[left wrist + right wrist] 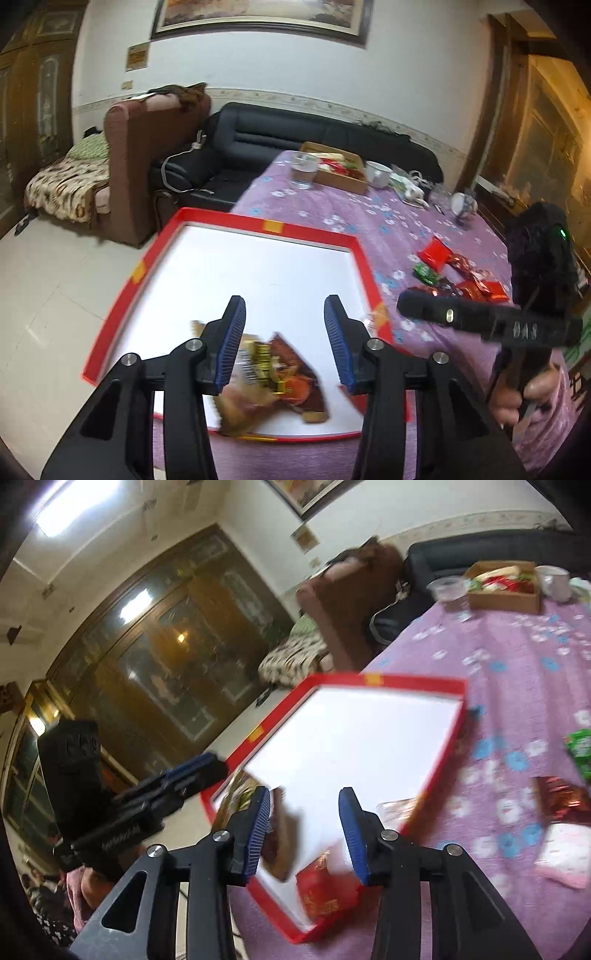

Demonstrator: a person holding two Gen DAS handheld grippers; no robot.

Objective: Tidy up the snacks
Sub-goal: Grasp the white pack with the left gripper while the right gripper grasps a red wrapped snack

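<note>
1. Left wrist view: left gripper (284,343) w/ jaws apart, nothing pinched; brown-orange snack packet (273,380) lies blurred below/between the blue pads, inside the red-rimmed white tray (314,230); can't tell if a pad touches it.
2. Same view only: pile of red and green snack packets (458,275) on the purple floral tablecloth (332,206), right of tray; right gripper seen from outside at right edge, a hand (532,395) on its handle.
3. Right wrist view: right gripper (304,827) w/ jaws parted, gripping nothing; red packet (325,890) sits in tray's near corner just under the pads, apart from them; much motion blur.
4. Right view only: green packet (581,749) and shiny red packet (561,801) loose on cloth at right; left gripper seen side-on at left.
5. Both views: cardboard box (343,177) of snacks at table's far end, glass (304,170) and white mug (376,173) beside it.
6. Tray's far part bare white; packets crinkly, foil-like.
</note>
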